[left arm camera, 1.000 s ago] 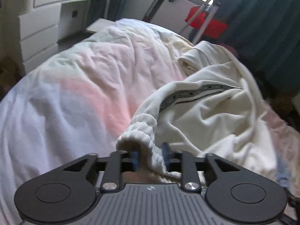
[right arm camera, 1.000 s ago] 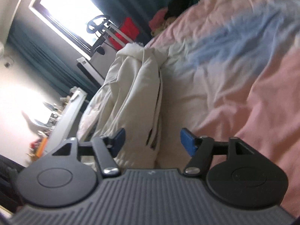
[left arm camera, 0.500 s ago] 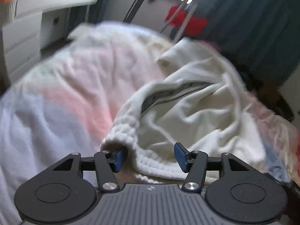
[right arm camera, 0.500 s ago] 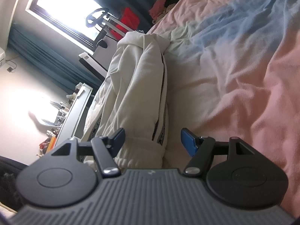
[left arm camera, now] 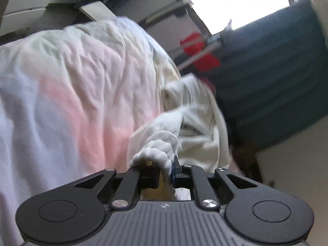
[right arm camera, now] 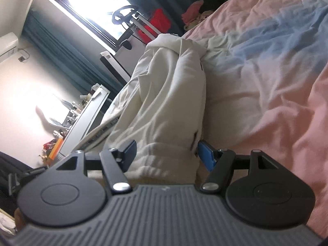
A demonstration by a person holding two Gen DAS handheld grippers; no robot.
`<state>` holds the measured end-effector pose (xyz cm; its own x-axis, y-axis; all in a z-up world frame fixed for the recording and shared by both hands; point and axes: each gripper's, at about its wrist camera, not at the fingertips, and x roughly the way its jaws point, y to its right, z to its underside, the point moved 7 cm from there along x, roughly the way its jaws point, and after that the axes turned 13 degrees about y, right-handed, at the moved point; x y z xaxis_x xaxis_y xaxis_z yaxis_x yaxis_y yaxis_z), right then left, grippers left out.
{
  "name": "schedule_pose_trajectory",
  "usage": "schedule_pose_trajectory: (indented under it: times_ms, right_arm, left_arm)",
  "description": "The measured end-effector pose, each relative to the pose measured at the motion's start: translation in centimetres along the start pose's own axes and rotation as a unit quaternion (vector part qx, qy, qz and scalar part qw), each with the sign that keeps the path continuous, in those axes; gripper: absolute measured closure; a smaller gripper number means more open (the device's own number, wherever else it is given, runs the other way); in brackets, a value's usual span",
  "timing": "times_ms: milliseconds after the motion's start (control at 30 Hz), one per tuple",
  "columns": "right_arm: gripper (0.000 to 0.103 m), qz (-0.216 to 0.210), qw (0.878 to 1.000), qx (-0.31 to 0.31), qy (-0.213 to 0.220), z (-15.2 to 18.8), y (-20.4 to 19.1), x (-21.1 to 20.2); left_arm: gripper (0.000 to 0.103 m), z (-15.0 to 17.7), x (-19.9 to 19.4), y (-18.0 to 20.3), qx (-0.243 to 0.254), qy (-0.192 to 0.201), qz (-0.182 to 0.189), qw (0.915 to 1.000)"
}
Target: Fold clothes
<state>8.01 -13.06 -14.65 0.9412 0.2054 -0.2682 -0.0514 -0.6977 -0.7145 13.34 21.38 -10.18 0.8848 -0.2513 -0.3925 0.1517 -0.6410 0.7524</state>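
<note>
The cream garment (right arm camera: 164,102) lies bunched in a long heap on the pastel bedspread (right arm camera: 266,71), running from the near edge of the right wrist view up toward twelve o'clock, where the window (right arm camera: 92,10) glares. The left gripper (left arm camera: 166,170) has its jaws drawn narrow and clamped on the ribbed hem (left arm camera: 160,149) of that garment, a thick wad of knit pinched between them. The right gripper (right arm camera: 166,153) stands with its jaws wide, one on either side of another ribbed band (right arm camera: 164,160), which sits between them but does not look pinched yet. The step in hand, as I judge it, is to get a matching hold on both ends of one edge so the piece can be lifted and spread flat. To do that well, the right jaws should close on the band itself — not on the loose folds at eleven o'clock above it — and take only one layer's edge if that can be managed. The left grip looks deep but bunched, so a slow, even pull is safer than a snatch, since thick rib can slide out. Then both hands should draw apart until the edge goes taut — keeping the cloth low over the bedspread so it lays down without new creases.
</note>
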Motion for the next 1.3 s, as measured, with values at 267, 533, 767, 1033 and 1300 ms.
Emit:
schedule_pose_trajectory:
  times_ms: [267, 533, 767, 1033, 1300]
  right_arm:
    - [0.034, 0.001, 0.999, 0.020, -0.030, 1.0, 0.8, 1.2]
    - [0.034, -0.014, 0.997, 0.054, -0.050, 1.5, 1.1, 2.8]
    - [0.033, -0.020, 0.996, 0.050, -0.069, 1.6, 1.0, 4.3]
    - [0.031, -0.021, 0.995, 0.051, -0.086, 1.9, 1.1, 5.7]
    - [0.058, -0.016, 0.996, 0.011, -0.084, 2.0, 0.5, 5.2]
  left_arm:
    - [0.093, 0.9, 2.1, -2.4, 0.064, -0.026, -0.131, 0.9890]
    - [0.052, 0.7, -1.4, -0.7, 0.063, -0.020, -0.093, 0.9935]
    - [0.014, 0.2, -4.1, 2.2, 0.200, 0.051, -0.145, 0.9676]
    - [0.010, -0.6, -0.4, 1.2, 0.227, 0.048, -0.186, 0.9546]
    - [0.020, 1.0, 2.9, -0.2, 0.238, 0.002, -0.165, 0.9571]
